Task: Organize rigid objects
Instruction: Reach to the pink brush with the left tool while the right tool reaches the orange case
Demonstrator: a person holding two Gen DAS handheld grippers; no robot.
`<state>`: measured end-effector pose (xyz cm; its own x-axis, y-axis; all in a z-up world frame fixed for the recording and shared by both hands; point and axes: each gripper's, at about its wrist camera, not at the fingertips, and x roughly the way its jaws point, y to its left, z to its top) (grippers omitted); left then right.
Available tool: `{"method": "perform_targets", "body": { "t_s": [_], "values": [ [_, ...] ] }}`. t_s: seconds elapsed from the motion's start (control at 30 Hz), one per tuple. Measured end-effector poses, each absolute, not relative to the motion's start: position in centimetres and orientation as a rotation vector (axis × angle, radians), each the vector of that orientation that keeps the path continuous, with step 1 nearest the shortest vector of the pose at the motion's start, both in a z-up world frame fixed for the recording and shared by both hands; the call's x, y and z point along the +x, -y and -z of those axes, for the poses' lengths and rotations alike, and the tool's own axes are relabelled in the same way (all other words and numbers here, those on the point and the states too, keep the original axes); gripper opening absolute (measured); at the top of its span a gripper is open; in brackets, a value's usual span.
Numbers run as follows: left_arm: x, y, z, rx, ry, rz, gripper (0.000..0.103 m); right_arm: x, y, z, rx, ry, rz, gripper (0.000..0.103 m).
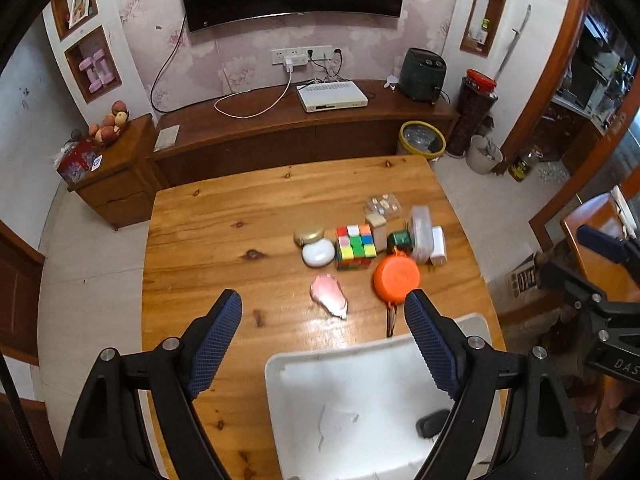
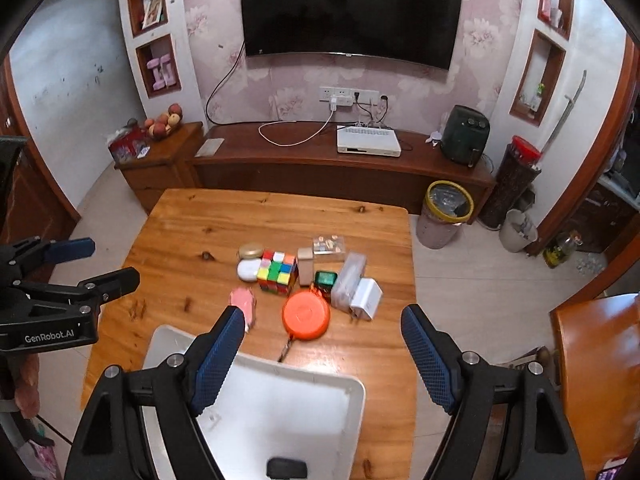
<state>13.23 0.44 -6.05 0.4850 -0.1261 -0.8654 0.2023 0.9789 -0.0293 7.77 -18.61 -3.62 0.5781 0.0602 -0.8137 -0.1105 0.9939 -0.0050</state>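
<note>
From the left wrist, the left gripper (image 1: pixel 323 334) hangs above the wooden table (image 1: pixel 208 240), tilted down, jaws wide apart and holding nothing; beneath it sits the white bin (image 1: pixel 360 384) with a small black object (image 1: pixel 432 422) inside; beyond lie a pink piece (image 1: pixel 329 294), the orange disc (image 1: pixel 397 278) and a colour cube (image 1: pixel 356 246).

From the right wrist, the right gripper (image 2: pixel 323 338) hovers likewise over the bin's far rim, jaws apart and empty; the left gripper shows at the left edge.
</note>
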Motion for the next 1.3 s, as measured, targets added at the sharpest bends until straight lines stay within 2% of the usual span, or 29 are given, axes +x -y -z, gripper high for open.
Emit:
{"method": "perform_targets", "body": {
  "t_s": [0.23,0.33,0.8,1.0,1.27,1.3],
  "values": [
    [17.1,0.5,9.2,0.062,-1.133,0.232,0.086,12.7,19.8,7.2,0.050,-1.038,-0.097,0.082],
    [19.0,0.8,13.0,0.015,-1.257,0.254,0.086,14.6,19.6,10.0,0.071,-1.094,-0.081,0.082],
    [24.5,1.2,26.6,-0.082,-1.532,0.125,0.086,19.8,18.5,21.3,0.148,-1.308,-0.051,0.082],
    [25.3,1.2,29.9,-0.145,-1.581,0.045,0.086,20.7,19.6,23.2,0.220,-1.346,-0.017,0.082],
    [25.0,0.4,31.6,-0.254,-1.562,-0.030,0.085,21.0,19.9,24.5,0.242,-1.369,-0.002,0.082],
    [24.9,0.3,31.7,-0.259,-1.560,-0.032,0.081,21.0,19.9,24.6,0.245,-1.370,-0.001,0.082]
  ]
}}
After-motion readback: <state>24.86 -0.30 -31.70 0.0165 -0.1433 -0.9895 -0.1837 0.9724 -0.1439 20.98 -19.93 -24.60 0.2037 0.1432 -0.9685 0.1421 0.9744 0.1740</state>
